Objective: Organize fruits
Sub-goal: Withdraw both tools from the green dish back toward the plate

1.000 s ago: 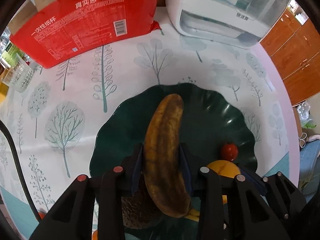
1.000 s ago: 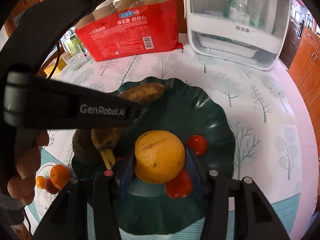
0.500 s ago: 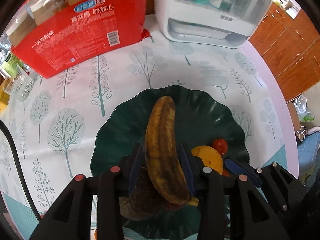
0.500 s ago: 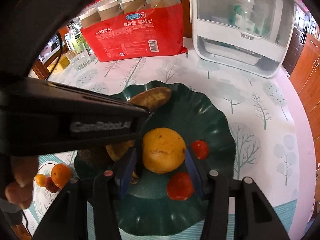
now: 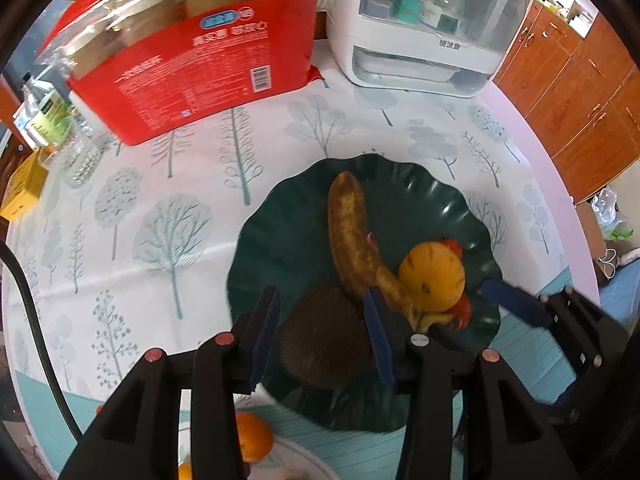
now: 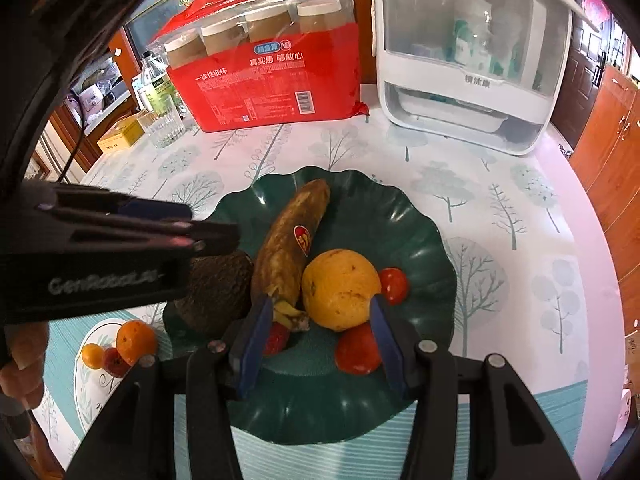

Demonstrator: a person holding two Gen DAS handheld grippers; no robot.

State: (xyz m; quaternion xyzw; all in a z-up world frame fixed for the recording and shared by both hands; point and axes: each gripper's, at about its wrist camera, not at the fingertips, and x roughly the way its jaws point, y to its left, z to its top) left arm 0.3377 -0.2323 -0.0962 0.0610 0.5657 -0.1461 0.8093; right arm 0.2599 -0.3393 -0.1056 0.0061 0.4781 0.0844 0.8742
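Both hand-held grippers empty, jaws spread: left hand-held gripper [image 5: 320, 332] straddles the avocado [image 5: 324, 336], right hand-held gripper [image 6: 316, 324] sits just short of the orange [image 6: 340, 288]. Fruit crowds the green plate [image 6: 400, 216]. Risk: closing right clips the banana [image 6: 288, 248] stem or rolls a tomato [image 6: 357, 348] off.

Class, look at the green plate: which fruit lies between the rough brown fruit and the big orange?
The banana lies between the brown fruit and the orange on the green plate; the right wrist view shows this best.
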